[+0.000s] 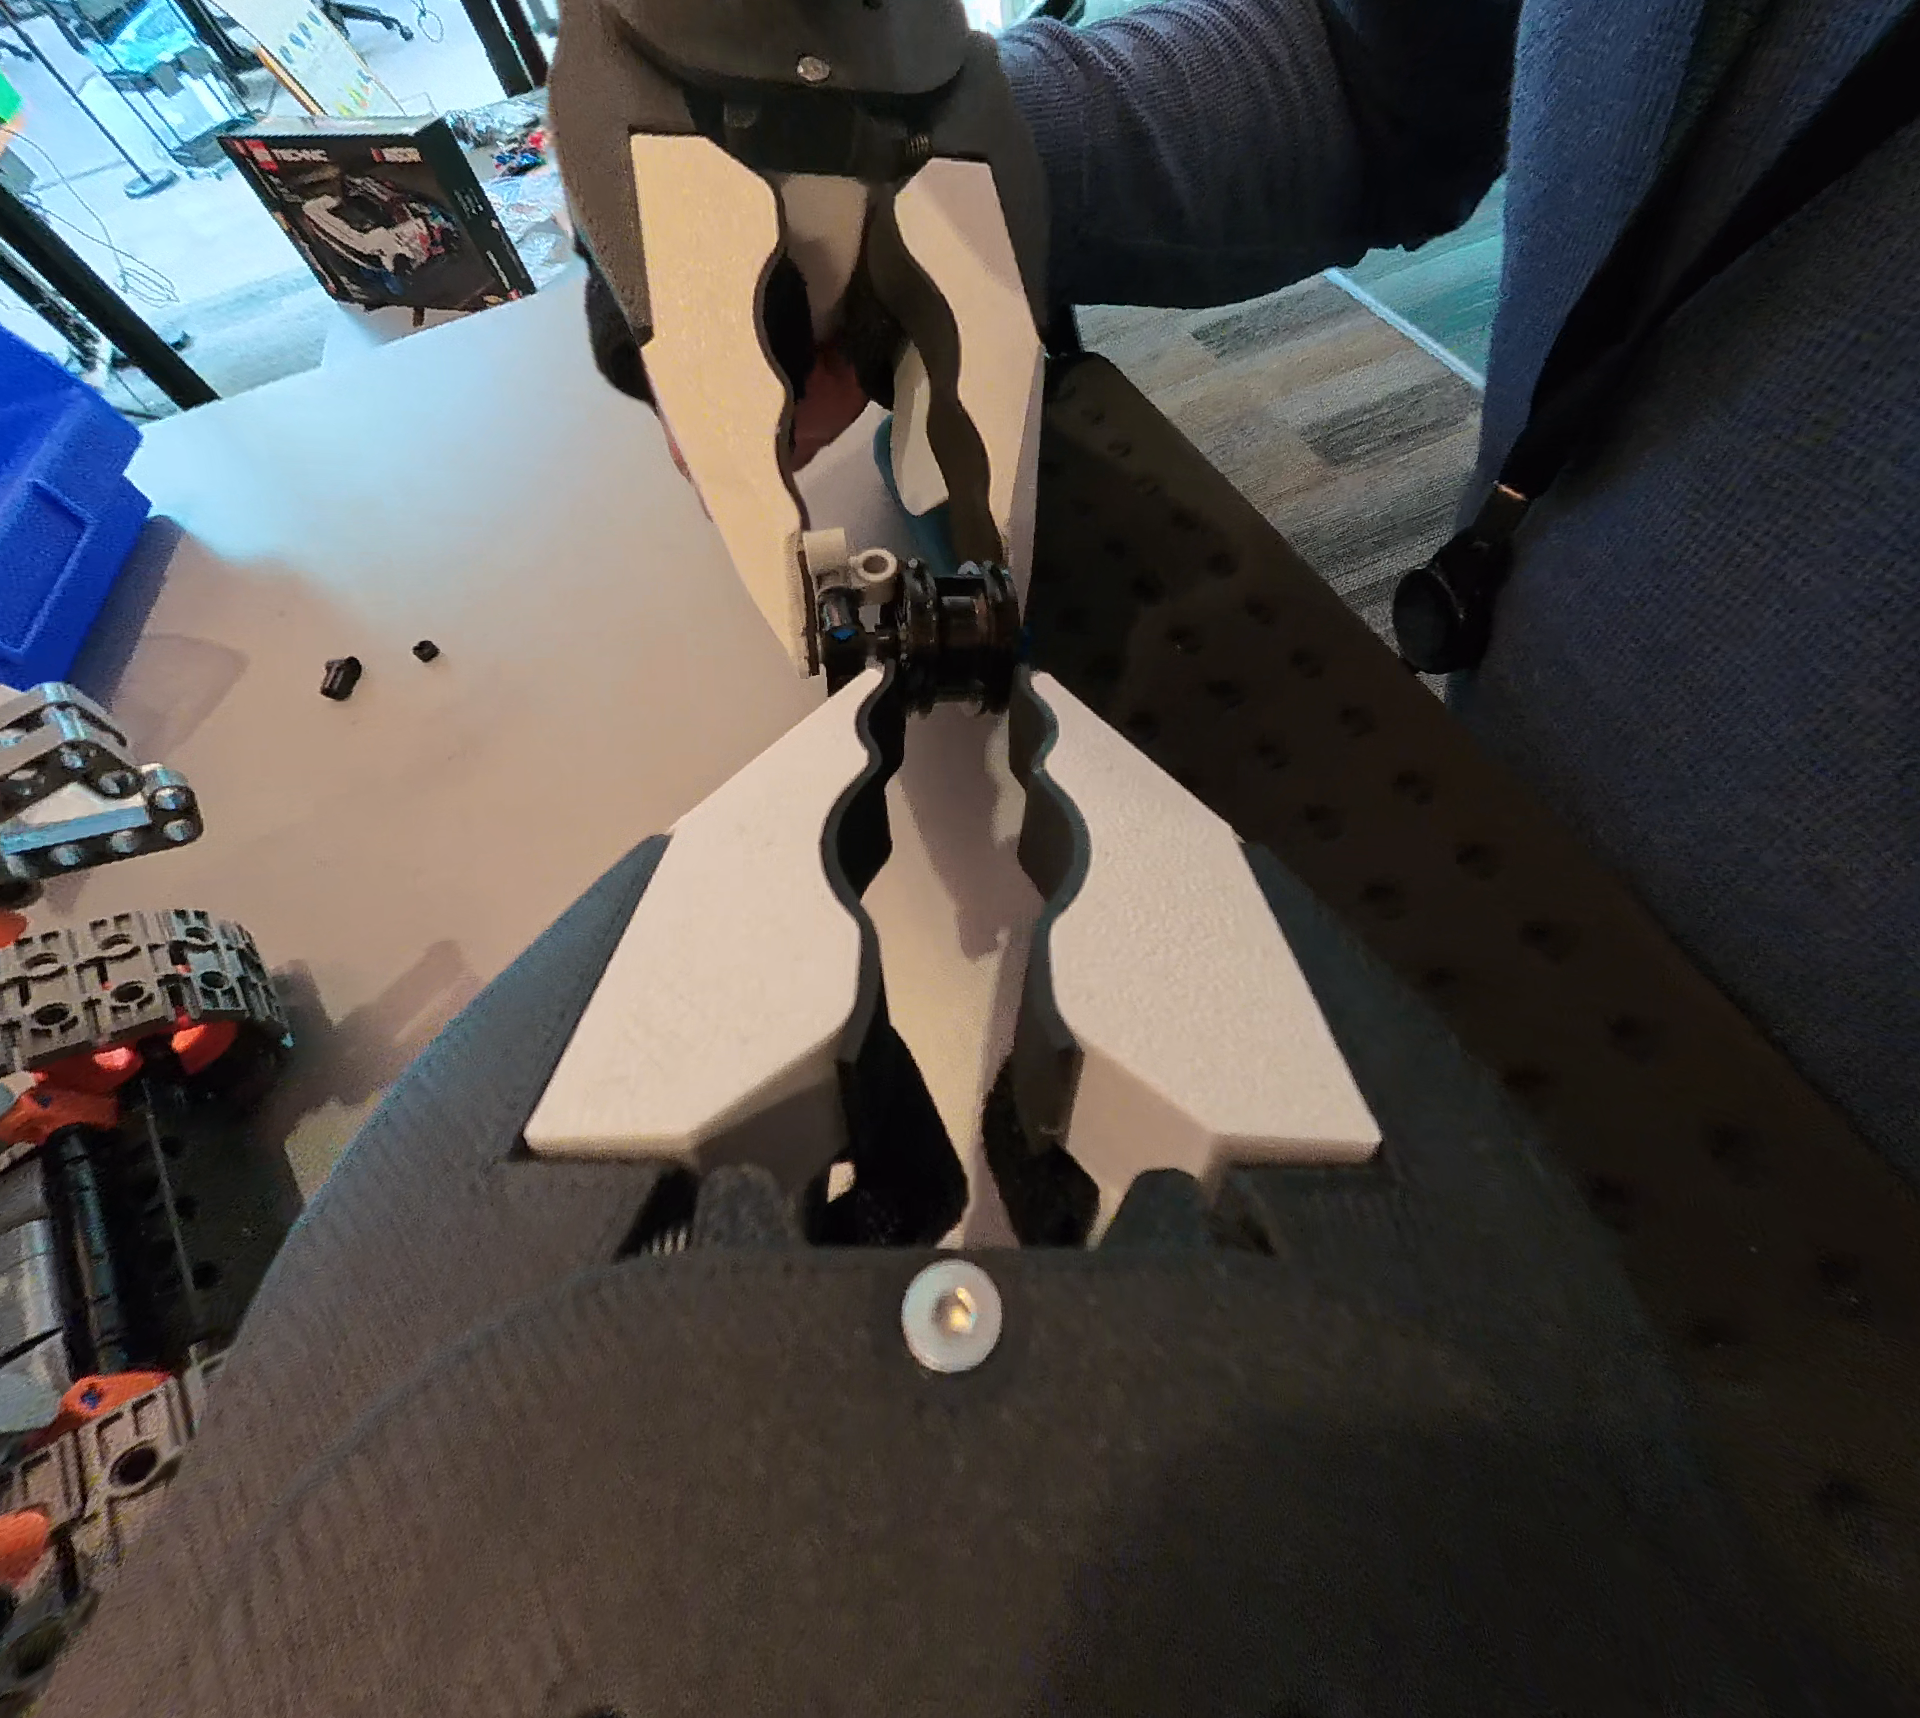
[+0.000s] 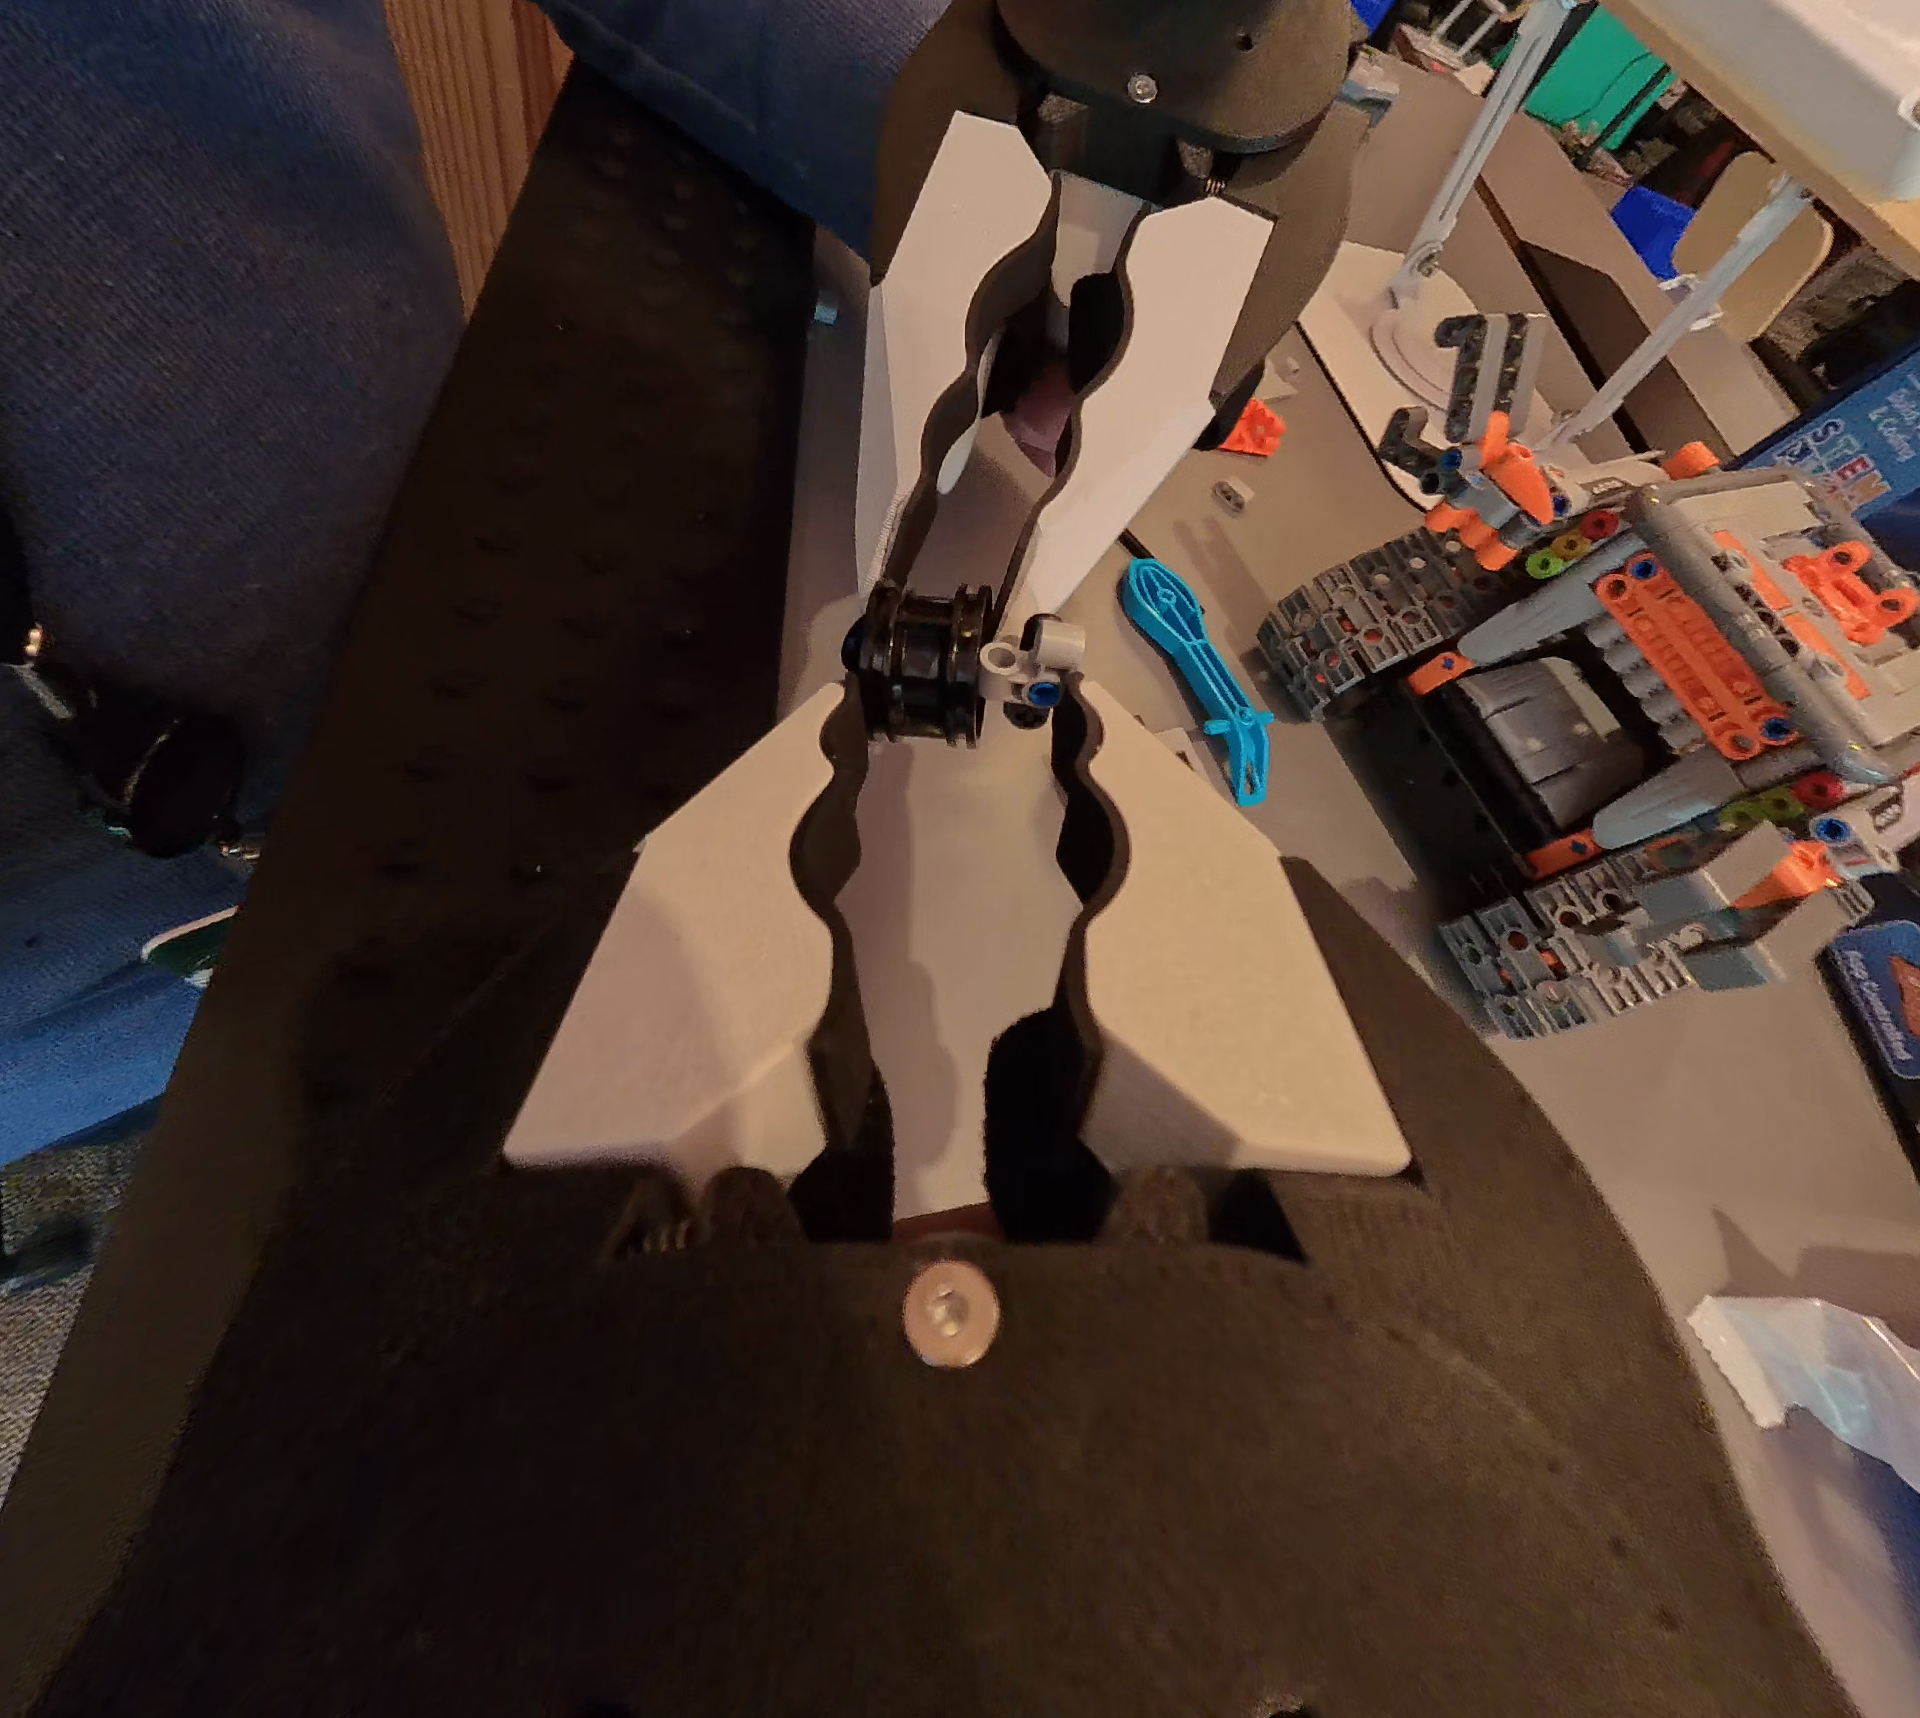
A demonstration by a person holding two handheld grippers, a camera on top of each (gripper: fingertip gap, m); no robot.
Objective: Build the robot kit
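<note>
Left gripper (image 1: 951, 681) and right gripper (image 2: 956, 712) meet tip to tip; we see both pinching one black wheel (image 1: 956, 634) with white connector (image 1: 868, 572), above the table (image 1: 468, 546). Tracked model (image 2: 1621, 733) at three o'clock.

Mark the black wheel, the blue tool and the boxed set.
black wheel (image 2: 928, 676): right wrist view, on its hub.
blue tool (image 2: 1195, 666): right wrist view, mid-shaft.
boxed set (image 1: 384, 219): left wrist view, on its front face.

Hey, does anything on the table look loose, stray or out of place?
Two small black pieces lie loose on the white table, apart from the tracked model. A blue tool lies near the model too. Nothing looks spilled or broken.
</note>
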